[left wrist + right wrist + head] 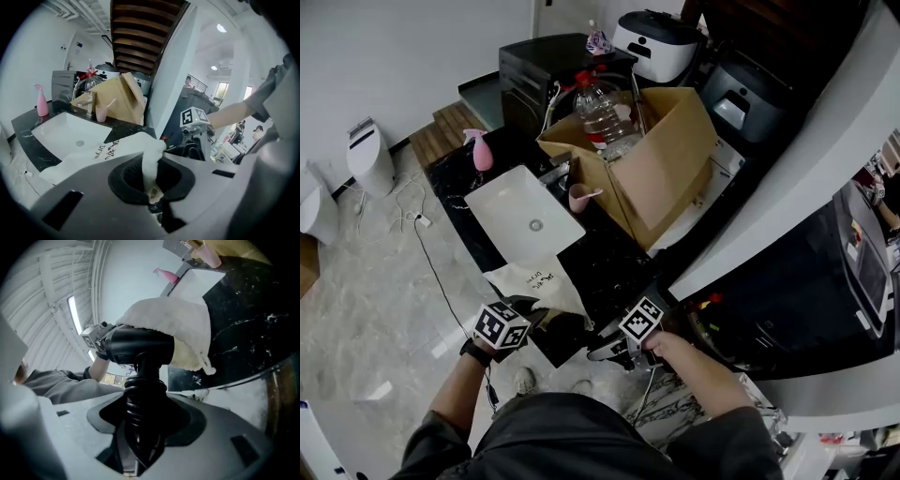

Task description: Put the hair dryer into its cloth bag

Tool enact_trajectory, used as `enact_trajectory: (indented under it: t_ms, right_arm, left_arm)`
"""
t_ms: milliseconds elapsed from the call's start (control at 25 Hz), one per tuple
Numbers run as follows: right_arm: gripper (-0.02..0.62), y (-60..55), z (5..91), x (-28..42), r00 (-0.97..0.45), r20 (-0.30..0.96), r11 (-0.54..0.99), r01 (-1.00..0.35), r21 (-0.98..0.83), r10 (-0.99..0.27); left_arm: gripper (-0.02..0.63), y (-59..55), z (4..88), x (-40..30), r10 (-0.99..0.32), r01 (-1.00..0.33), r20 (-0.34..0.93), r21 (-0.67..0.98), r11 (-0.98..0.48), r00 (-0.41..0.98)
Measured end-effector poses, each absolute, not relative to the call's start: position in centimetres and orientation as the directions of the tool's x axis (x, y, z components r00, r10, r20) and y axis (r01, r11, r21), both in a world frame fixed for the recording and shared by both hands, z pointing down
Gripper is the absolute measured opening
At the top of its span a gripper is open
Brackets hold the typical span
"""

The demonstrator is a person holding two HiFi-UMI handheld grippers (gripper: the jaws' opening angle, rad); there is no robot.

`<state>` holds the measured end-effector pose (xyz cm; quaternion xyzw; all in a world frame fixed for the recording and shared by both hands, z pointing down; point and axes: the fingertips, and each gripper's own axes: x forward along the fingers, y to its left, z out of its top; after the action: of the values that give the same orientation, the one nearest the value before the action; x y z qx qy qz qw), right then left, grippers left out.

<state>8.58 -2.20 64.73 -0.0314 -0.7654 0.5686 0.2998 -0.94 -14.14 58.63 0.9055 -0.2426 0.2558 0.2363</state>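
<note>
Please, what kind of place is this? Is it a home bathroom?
Probably a showroom or test space, not a lived-in bathroom: a white basin sits in a black marble counter, what look like toilets stand loose on the floor, and a cardboard box crowds the counter.

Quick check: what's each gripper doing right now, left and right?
Left gripper: closed, pinching an edge of the cloth bag.
Right gripper: closed on the hair dryer, at its handle end.
</note>
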Motion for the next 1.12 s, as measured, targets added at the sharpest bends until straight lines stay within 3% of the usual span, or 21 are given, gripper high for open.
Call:
enact_trajectory:
  t_ms: [480, 720, 840, 1000, 1120]
  right_arm:
    - [0.242, -6.9, 69.3, 10.1, -0.654, 0.722, 0.371, -0.628, -0.684, 0.225]
    - [0.242, -8.3, 69.8, 9.6, -0.629, 0.756, 0.343, -0.680, -0.648, 0.180]
    - [0.242, -8.4, 69.8, 9.3, -0.628, 0.757, 0.332, -0.686, -0.648, 0.179]
    - [0.242, -7.9, 69.6, 8.4, -0.581, 0.796, 0.450, -0.673, -0.586, 0.168]
    - [0.242, -7.9, 69.4, 7.9, -0.531, 0.833, 0.559, -0.649, -0.516, 0.152]
  left_arm:
    - [0.006, -12.3, 58.7, 3.2, -0.266, -0.495, 0.597, 0.257, -0.830, 0.757]
    - [0.006, -11.3, 58.9, 5.4, -0.216, -0.442, 0.594, 0.264, -0.857, 0.775]
    - [0.006, -12.2, 59.1, 5.4, -0.263, -0.490, 0.561, 0.303, -0.817, 0.785]
    - [0.005, -14.1, 58.9, 4.5, -0.341, -0.568, 0.484, 0.470, -0.675, 0.806]
    - [0.006, -13.7, 58.7, 4.7, -0.320, -0.551, 0.475, 0.501, -0.667, 0.820]
